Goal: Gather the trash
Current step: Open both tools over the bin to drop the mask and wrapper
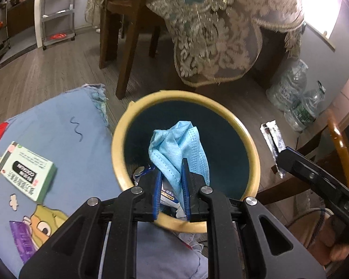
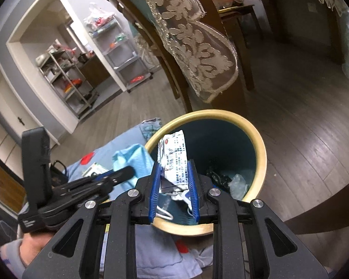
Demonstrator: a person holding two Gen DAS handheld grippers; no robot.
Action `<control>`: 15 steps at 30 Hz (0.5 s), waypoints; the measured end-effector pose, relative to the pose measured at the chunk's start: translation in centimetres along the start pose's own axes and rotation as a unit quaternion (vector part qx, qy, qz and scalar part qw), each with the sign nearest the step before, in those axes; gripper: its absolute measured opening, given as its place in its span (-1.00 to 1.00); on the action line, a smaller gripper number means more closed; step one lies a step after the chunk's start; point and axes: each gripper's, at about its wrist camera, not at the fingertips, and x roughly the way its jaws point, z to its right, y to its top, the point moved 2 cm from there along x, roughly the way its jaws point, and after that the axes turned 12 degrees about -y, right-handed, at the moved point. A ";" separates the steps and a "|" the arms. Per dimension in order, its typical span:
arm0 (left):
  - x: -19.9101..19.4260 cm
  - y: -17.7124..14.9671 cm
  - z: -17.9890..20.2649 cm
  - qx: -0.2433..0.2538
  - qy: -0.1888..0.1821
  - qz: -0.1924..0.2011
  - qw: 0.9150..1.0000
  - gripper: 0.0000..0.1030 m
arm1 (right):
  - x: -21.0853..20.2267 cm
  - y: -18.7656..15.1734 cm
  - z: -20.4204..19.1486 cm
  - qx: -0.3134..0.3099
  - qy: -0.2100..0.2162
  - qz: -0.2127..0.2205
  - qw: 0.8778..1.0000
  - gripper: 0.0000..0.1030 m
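Both jaws are clenched on trash: my left gripper (image 1: pixel 172 183) pinches a crumpled blue face mask (image 1: pixel 178 148), my right gripper (image 2: pixel 175 188) a silver printed wrapper (image 2: pixel 174 160). Each piece hangs over the mouth of the yellow-rimmed bin (image 1: pixel 253 153), so I judge this the drop step; next I must let go cleanly inside the rim. The wrapper's long axis runs straight out from the fingers, free end toward the bin's far wall.
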 end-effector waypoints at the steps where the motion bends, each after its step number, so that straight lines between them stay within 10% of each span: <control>1: 0.4 0.0 -0.1 -0.002 -0.001 -0.004 1.000 -0.56 | 0.1 0.0 0.1 0.001 -0.001 -0.001 1.000 -0.52; 15: -1.0 -1.4 -2.1 -0.018 0.008 0.008 1.000 0.47 | 2.1 -0.4 -0.3 -0.007 -0.011 -0.020 1.000 -0.52</control>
